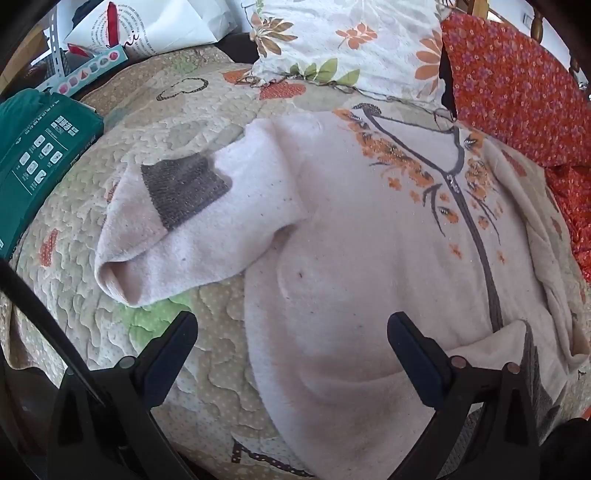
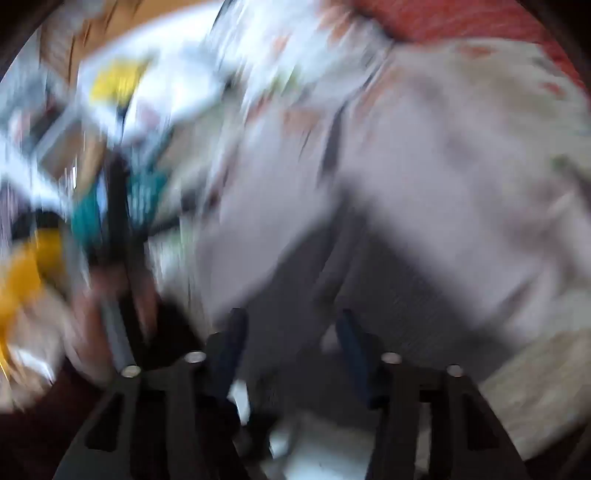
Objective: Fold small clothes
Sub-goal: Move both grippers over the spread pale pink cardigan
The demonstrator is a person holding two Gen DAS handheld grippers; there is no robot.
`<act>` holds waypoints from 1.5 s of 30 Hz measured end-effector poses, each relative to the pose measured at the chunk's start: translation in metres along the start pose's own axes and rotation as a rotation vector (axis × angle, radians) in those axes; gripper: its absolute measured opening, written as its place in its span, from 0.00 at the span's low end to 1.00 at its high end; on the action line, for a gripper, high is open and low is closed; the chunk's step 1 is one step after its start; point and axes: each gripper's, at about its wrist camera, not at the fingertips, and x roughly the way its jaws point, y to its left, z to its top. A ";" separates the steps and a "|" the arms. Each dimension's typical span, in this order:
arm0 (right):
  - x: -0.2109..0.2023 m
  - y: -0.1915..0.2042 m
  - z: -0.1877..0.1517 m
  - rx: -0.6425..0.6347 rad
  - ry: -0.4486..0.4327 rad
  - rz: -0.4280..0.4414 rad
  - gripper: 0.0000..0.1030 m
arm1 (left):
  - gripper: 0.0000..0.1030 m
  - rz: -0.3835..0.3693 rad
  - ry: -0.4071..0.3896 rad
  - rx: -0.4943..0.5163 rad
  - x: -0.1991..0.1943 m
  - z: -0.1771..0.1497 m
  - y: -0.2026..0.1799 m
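A pale pink fleece zip sweater [image 1: 354, 236] with orange flowers lies flat on the quilted bedspread [image 1: 110, 325]. Its left sleeve [image 1: 192, 221], which has a grey patch, is bent across towards the body. The hem flap [image 1: 487, 347] at the lower right is turned up over the front. My left gripper [image 1: 291, 332] hovers wide open over the sweater's lower left edge, holding nothing. The right wrist view is badly smeared by motion. In it my right gripper [image 2: 291, 332] has its jaws partly apart above shadowed pink fabric [image 2: 424, 206], and I see nothing pinched between them.
A green box [image 1: 40, 162] and a white paper bag [image 1: 155, 26] sit at the bed's far left. A flowered pillow [image 1: 343, 40] and a red flowered cloth [image 1: 517, 92] lie beyond the sweater. A cream garment [image 1: 546, 266] lies bunched along the sweater's right side.
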 end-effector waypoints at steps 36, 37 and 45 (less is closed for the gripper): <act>0.054 0.122 -0.051 -0.386 0.186 0.319 0.34 | 0.99 0.032 -0.064 -0.006 -0.015 0.049 0.004; 0.044 0.114 -0.044 -0.376 0.167 0.300 0.35 | 0.99 0.031 -0.066 0.003 -0.015 0.049 -0.001; -0.046 0.008 0.010 -0.181 -0.043 -0.004 0.41 | 0.99 -0.025 -0.057 0.050 0.002 0.048 -0.027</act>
